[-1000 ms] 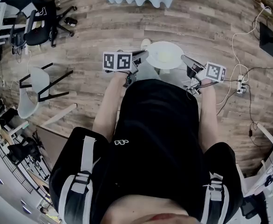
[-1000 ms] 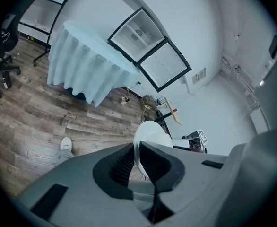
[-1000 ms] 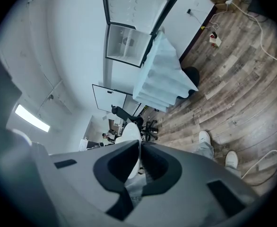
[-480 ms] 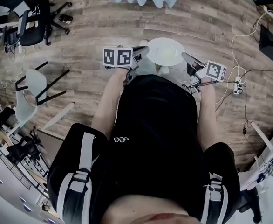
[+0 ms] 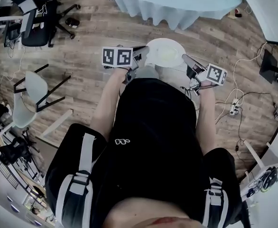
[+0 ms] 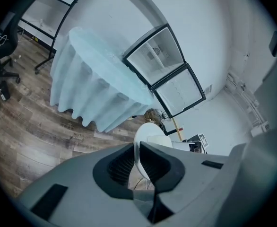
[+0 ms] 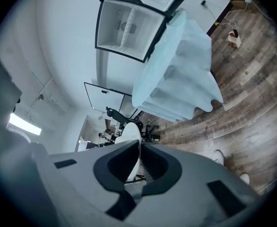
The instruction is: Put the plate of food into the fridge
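Observation:
A white plate (image 5: 165,52) with pale food on it hangs over the wooden floor in front of the person, held level between both grippers. My left gripper (image 5: 144,56) is shut on the plate's left rim, my right gripper (image 5: 187,61) on its right rim. In the left gripper view the plate (image 6: 148,135) stands edge-on, pinched in the left gripper (image 6: 138,156). The right gripper view shows the same for the plate (image 7: 130,135) and the right gripper (image 7: 139,162). The glass-door fridge (image 6: 166,71) stands against the white wall beyond a table; its doors (image 7: 128,28) look shut.
A round table with a light-blue cloth (image 5: 177,6) stands just ahead, between me and the fridge. Office chairs (image 5: 34,18) and a white chair (image 5: 32,91) are at the left. Cables and a power strip (image 5: 232,109) lie on the floor at the right.
The person has walked forward with the plate held between both grippers. The blue-clothed table has come into the head view at the top and is much nearer.

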{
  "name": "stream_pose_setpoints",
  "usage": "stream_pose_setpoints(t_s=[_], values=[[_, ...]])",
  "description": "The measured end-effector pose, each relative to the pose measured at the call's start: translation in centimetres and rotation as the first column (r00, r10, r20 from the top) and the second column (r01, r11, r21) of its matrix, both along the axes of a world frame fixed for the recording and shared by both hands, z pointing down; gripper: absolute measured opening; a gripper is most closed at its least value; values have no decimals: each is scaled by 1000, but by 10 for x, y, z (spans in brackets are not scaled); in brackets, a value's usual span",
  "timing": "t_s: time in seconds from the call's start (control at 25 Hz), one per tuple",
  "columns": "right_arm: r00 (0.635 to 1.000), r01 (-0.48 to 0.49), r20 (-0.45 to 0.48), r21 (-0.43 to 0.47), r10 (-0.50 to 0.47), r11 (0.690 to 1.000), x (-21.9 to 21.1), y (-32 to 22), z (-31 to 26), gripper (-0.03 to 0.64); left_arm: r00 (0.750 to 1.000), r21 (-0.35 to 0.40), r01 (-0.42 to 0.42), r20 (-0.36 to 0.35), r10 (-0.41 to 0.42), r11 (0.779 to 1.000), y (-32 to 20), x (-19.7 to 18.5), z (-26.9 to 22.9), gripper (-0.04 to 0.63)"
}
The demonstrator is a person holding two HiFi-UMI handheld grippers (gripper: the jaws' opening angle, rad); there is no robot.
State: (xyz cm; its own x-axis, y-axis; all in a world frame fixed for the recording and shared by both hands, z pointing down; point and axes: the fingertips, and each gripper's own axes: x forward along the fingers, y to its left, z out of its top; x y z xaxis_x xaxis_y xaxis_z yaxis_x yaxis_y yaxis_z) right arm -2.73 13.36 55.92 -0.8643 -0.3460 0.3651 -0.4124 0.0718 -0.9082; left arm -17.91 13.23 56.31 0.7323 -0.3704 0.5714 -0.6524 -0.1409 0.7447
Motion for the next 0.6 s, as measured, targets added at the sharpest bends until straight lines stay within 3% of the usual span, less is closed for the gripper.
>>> stream_pose_setpoints(t_s=[0.24,0.36,0.48,0.6], values=[[1000,-18,-22,26,19,999,-19,-40,-10,17,999,11,-10,-31,10,1000,-42,-19,-3,40],[997,-69,18,10,68,998,-14,-54,-15,17,998,16,-46,-38,47,999,-62,-9,-4,40],[995,-94,-26,23,94,995,3,-68,-12,17,997,6,-68,-45,69,998,-76,3,-3,40],[993,-119,-2,0,119,993,13,-83,-9,17,995,6,-86,-40,86,996,-97,15,-2,38]])
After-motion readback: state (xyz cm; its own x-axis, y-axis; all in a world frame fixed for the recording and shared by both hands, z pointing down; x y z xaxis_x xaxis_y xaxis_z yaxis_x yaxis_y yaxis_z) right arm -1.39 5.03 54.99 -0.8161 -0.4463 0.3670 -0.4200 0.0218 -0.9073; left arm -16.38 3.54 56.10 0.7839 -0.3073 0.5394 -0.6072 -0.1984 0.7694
